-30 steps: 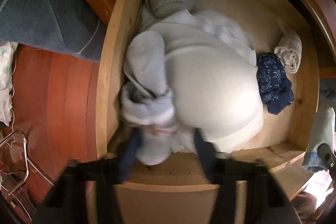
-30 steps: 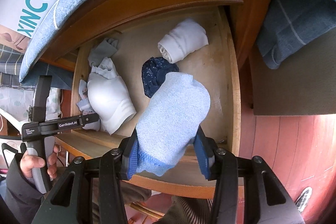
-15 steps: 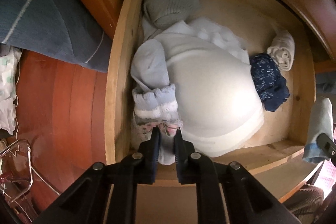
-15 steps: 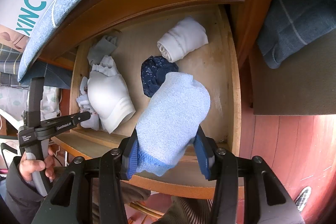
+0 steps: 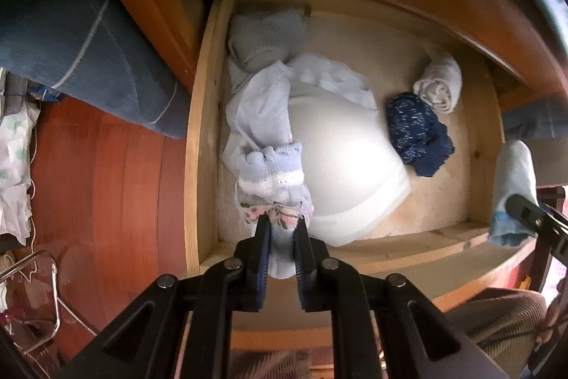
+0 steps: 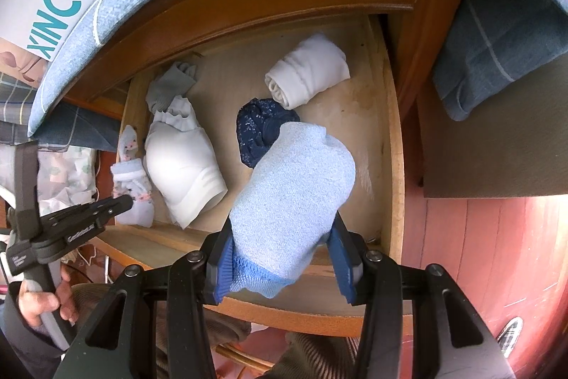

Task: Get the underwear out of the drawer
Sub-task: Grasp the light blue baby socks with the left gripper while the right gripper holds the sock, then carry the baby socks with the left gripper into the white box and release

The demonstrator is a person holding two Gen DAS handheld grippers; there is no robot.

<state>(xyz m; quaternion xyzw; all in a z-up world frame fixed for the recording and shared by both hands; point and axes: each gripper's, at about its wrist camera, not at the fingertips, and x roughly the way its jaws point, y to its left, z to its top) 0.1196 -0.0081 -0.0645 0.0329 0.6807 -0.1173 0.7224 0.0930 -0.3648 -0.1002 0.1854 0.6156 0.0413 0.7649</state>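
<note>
Your left claw is clamped on the near end of the pale blue knitted garment with a floral trim, which lies along the left wall of the open wooden drawer, touching the big padded white piece. Gripping it by the end should let you peel it off the pile without dragging the neighbours. Your right claw is closed around a light blue terry-cloth bundle, held above the drawer's front edge, clear of the navy speckled item and the rolled white cloth on the drawer floor.
</note>
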